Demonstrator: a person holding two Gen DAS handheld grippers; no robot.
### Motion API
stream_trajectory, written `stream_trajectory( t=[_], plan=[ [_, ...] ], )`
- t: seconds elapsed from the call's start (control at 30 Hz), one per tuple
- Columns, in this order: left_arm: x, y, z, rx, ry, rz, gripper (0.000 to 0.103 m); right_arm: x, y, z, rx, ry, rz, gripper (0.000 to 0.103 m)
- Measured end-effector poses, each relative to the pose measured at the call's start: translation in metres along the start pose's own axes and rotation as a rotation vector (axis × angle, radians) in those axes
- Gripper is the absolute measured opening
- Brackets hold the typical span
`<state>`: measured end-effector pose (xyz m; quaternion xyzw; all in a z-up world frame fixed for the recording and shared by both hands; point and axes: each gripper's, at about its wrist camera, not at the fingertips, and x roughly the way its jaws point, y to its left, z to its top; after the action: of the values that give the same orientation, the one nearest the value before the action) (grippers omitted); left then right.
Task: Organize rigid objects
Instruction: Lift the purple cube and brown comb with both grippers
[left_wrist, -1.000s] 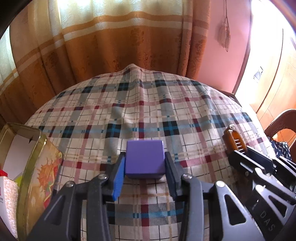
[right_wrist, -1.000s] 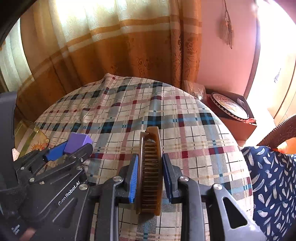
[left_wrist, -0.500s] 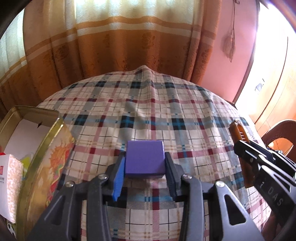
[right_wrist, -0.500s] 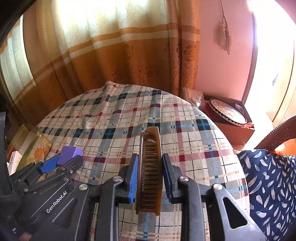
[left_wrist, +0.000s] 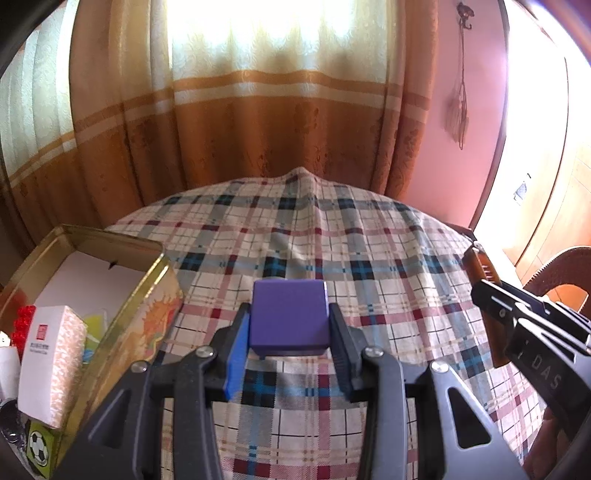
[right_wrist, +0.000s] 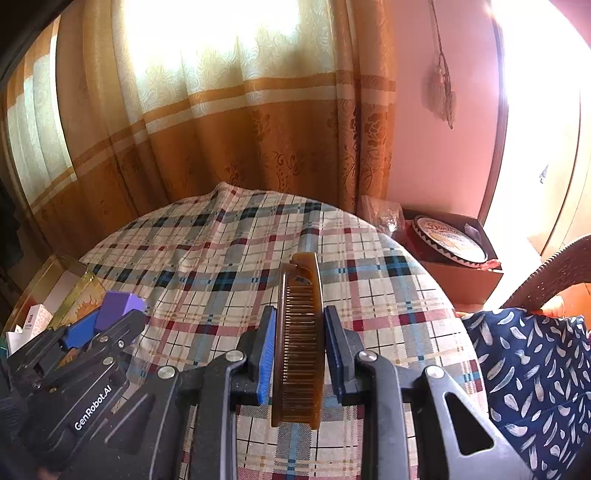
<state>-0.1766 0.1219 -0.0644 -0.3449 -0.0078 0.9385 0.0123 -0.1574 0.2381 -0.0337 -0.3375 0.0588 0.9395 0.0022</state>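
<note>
My left gripper (left_wrist: 288, 328) is shut on a purple block (left_wrist: 289, 318) and holds it above the plaid tablecloth (left_wrist: 369, 258). My right gripper (right_wrist: 300, 332) is shut on a brown comb (right_wrist: 300, 332), held lengthwise between the jaws, teeth up. In the left wrist view the comb (left_wrist: 480, 266) and right gripper show at the right edge. In the right wrist view the left gripper (right_wrist: 103, 321) and purple block (right_wrist: 118, 304) show at the lower left.
An open gold tin (left_wrist: 147, 291) stands at the table's left, holding a white-and-pink box (left_wrist: 51, 354) and small items. A brown box with a round tin (right_wrist: 447, 240) sits beyond the table's right side. A wicker chair (right_wrist: 554, 269) is at the right. Curtains hang behind.
Both grippers have risen and pulled back with their objects, so more of the curtain and the gold tin shows. Both grips are unchanged.
</note>
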Motion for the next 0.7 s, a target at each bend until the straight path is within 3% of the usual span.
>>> stream_trajectory(
  t=[0.7],
  plan=[
    [-0.022, 0.002, -0.008, 0.017, -0.082, 0.024, 0.039, -0.028, 0.017, -0.005, -0.080, -0.141, -0.051, 0.028]
  ],
)
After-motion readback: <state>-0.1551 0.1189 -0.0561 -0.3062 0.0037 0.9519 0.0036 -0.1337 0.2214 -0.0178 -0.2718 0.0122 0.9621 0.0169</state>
